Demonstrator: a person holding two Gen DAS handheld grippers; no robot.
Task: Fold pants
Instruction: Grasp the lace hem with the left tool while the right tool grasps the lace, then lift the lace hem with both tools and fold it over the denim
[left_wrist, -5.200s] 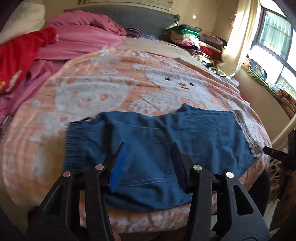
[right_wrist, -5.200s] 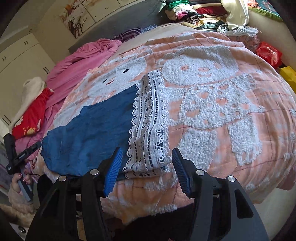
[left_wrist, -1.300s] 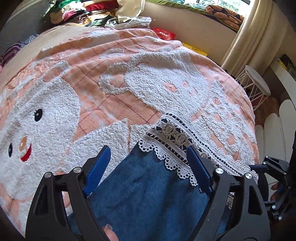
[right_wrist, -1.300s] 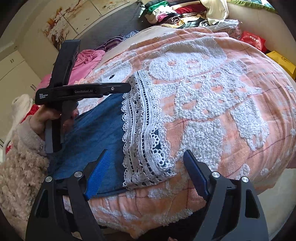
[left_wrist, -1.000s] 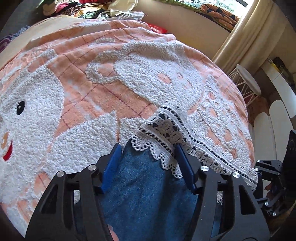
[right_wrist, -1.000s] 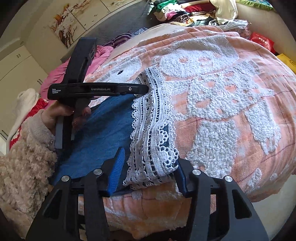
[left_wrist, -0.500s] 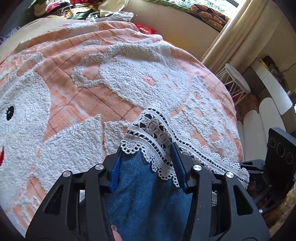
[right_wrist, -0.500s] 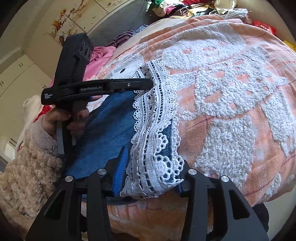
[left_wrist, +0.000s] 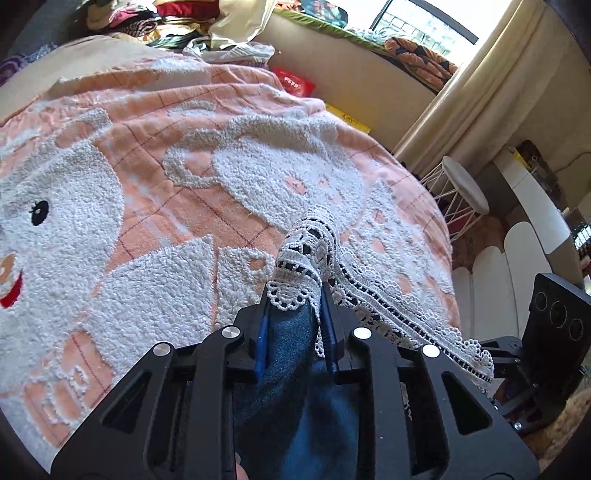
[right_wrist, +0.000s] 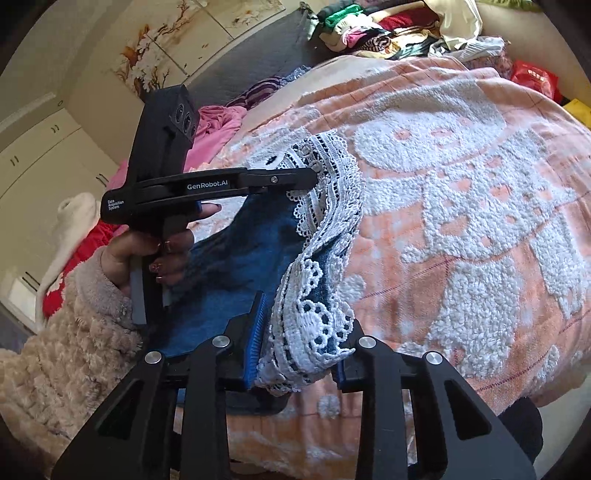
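Pinching the pants (left_wrist: 291, 347) lace hem (right_wrist: 317, 325), both hand-held grippers lift it.

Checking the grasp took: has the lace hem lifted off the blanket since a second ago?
Yes. The lace hem has risen off the orange blanket, pinched by both grippers.

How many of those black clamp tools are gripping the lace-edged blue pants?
2. The left gripper pinches the lace hem at the corner farther up the bed; the right gripper pinches the hem at the near corner of the pants. No others show.
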